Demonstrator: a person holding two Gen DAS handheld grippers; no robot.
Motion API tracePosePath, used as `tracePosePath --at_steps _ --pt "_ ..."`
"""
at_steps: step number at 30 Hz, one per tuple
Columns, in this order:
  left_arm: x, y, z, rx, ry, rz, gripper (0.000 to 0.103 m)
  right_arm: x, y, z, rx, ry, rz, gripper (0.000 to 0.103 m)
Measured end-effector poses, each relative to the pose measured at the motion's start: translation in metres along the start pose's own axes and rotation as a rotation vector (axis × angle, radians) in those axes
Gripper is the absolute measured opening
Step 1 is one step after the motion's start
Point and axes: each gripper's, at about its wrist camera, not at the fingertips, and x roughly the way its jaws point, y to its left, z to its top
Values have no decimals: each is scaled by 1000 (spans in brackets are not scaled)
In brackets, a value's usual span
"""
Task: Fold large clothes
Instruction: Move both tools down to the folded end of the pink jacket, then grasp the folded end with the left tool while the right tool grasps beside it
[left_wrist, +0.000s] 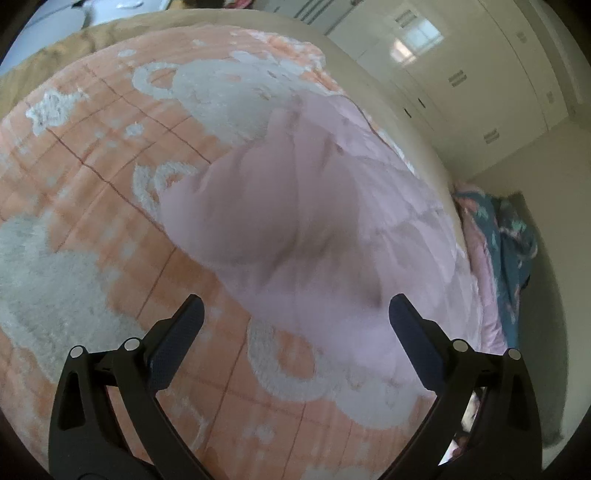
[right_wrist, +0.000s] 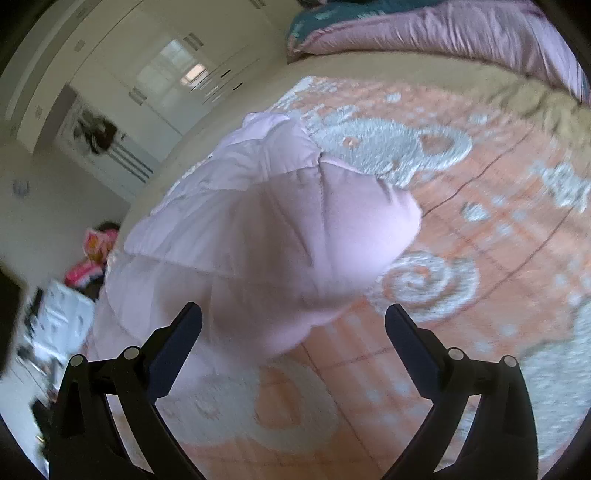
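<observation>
A pale pink quilted garment (left_wrist: 303, 221) lies bunched on a peach and white patterned blanket (left_wrist: 92, 184) that covers the bed. In the left wrist view my left gripper (left_wrist: 295, 314) hovers open above the garment's near edge, with nothing between its fingers. In the right wrist view the same pink garment (right_wrist: 280, 229) shows a stitched seam and a rounded fold toward the camera. My right gripper (right_wrist: 293, 317) is open just above that rounded fold, holding nothing. Both views are blurred.
A pink and teal duvet (left_wrist: 506, 236) is heaped at the bed's edge, also seen as the duvet (right_wrist: 424, 29) at the top of the right view. White wardrobe doors (left_wrist: 461, 74) line the wall. Bright pink items (right_wrist: 88, 258) and clutter lie on the floor beside the bed.
</observation>
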Motion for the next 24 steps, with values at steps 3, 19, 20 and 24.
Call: tracePosePath --at_steps 3,19,20,24 --pt "9 4 7 -35 -9 -2 94 16 0 3 23 2 3 99" --pt "58 13 28 -134 -58 -24 95 57 -1 17 43 -20 45 99" --pt "60 11 28 -129 -66 -19 95 59 -1 17 40 -23 47 99" --pt "62 4 30 -101 -88 10 93 66 -1 20 38 -32 66 99"
